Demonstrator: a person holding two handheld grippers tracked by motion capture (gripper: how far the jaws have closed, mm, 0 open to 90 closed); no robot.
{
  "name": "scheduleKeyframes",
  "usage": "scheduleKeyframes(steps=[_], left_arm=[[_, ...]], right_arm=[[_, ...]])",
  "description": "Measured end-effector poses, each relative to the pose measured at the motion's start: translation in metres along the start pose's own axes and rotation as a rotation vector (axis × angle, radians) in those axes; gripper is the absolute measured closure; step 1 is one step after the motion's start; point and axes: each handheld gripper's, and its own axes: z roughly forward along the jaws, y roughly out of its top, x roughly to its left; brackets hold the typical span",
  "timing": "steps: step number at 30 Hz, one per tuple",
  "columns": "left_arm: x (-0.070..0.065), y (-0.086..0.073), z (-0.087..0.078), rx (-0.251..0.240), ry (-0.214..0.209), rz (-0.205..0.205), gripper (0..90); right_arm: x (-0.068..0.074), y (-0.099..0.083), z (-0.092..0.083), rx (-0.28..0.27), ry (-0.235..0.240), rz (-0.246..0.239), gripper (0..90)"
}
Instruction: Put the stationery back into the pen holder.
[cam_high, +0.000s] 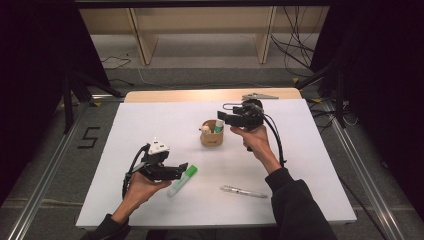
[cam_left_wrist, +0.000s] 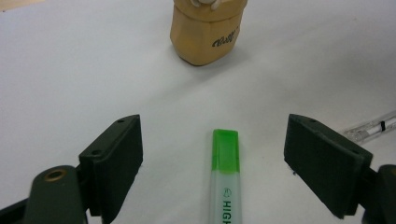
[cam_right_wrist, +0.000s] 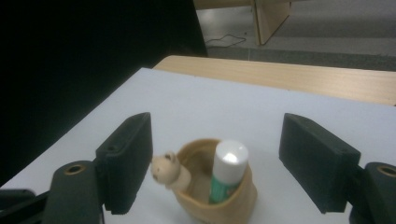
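A green highlighter (cam_left_wrist: 225, 177) lies on the white table (cam_left_wrist: 93, 84) between the left gripper's (cam_left_wrist: 212, 161) wide-apart jaws, untouched; a tan holder (cam_left_wrist: 205, 35) stands at twelve o'clock, a clear pen (cam_left_wrist: 371, 128) at three.

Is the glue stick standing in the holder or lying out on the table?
In, upright: the glue stick stands with its white cap above the tan holder's rim.

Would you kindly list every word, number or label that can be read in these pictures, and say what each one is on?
"HIGH": printed along the barrel of the green highlighter; the rest runs out of frame.
"5": a dark mark on the floor left of the table.
Dark script logo on the tan holder: too blurred to read.
Label on the green-and-white tube standing in the holder: too blurred to read.
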Motion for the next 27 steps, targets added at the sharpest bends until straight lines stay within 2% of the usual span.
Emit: scheduleKeyframes(steps=[7, 11, 17, 20, 22, 27], left_arm=[[0.001, -0.002, 0.002, 0.03, -0.003, 0.014, 18.7], [0.001, -0.003, 0.003, 0.039, -0.006, 0.009, 18.6], [0.001, -0.005, 0.004, 0.064, -0.005, 0.026, 18.9], [0.001, -0.005, 0.004, 0.07, -0.003, 0.028, 18.7], [0.001, -0.005, 0.004, 0.079, -0.006, 0.029, 18.7], [-0.001, -0.005, 0.005, 0.107, 0.002, 0.045, 18.7]], right_arm=[[-0.003, -0.016, -0.03, 0.017, 0.022, -0.015, 22.7], [0.0, -0.028, -0.046, 0.024, 0.024, -0.043, 21.3], [0.004, -0.049, -0.071, 0.015, 0.036, -0.061, 19.7], [0.002, -0.058, -0.078, 0.03, 0.022, -0.071, 19.5], [0.002, -0.063, -0.082, 0.032, 0.027, -0.059, 19.5], [0.004, -0.073, -0.088, 0.049, 0.029, -0.073, 19.5]])
